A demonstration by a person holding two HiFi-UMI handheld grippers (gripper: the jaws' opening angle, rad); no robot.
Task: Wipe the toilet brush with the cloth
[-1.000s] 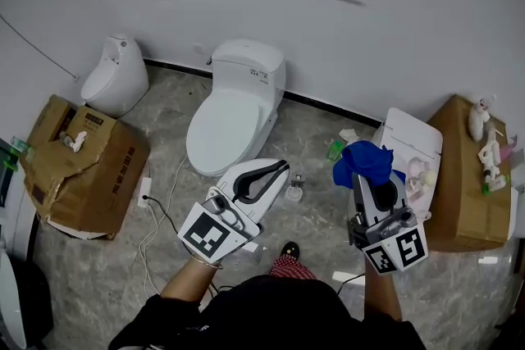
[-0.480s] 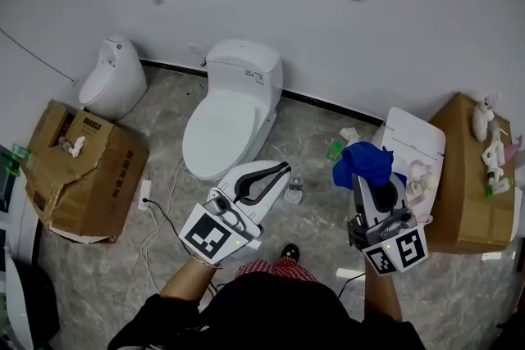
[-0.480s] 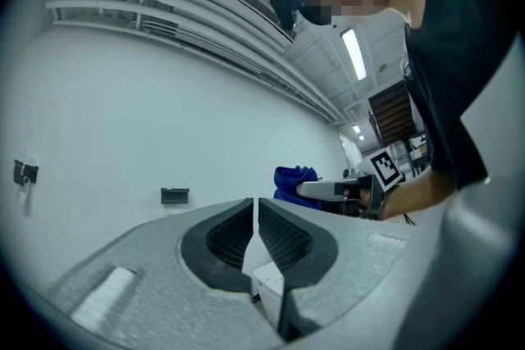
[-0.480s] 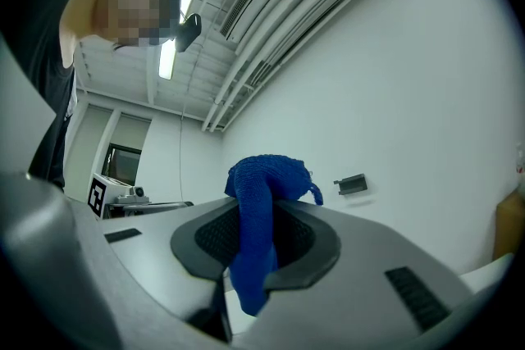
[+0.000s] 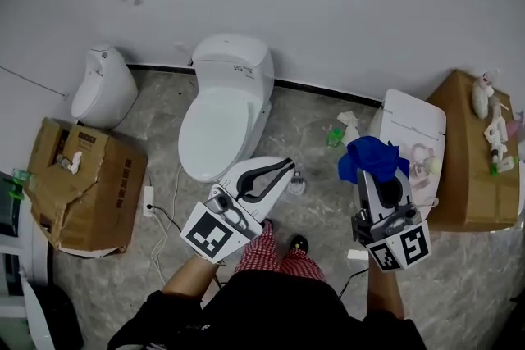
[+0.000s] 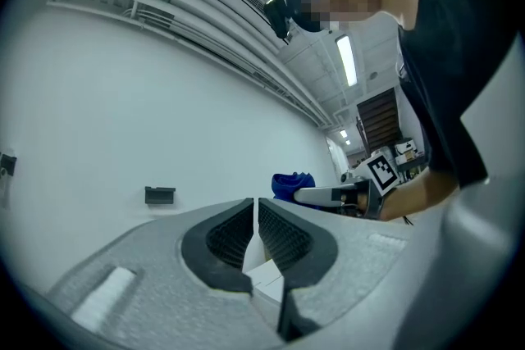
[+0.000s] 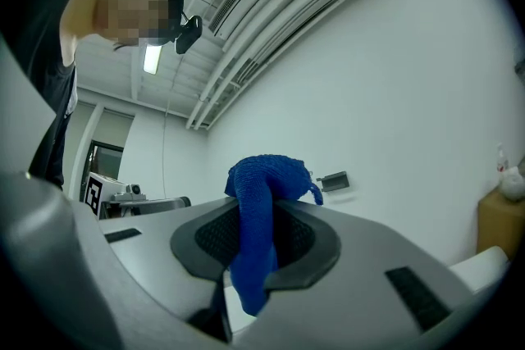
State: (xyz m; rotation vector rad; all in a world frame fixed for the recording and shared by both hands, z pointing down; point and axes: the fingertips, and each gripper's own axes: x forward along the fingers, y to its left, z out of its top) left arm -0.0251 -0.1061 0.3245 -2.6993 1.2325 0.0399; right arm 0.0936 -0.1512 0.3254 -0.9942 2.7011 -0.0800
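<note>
Nearest, the left gripper [image 6: 255, 217] is clenched on nothing, its jaws pressed together. To its right, the right gripper [image 7: 254, 234] grasps the blue cloth [image 7: 264, 176], which bunches above its jaws. Farther off on the floor, a small white object [image 5: 295, 184], possibly the toilet brush, sits just beside the toilet [image 5: 217, 115].

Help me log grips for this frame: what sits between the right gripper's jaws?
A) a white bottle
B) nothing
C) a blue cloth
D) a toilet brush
C: in the right gripper view, the right gripper has its jaws closed on a blue cloth that bunches up above them, and the head view shows the same cloth at that gripper's tip.
</note>
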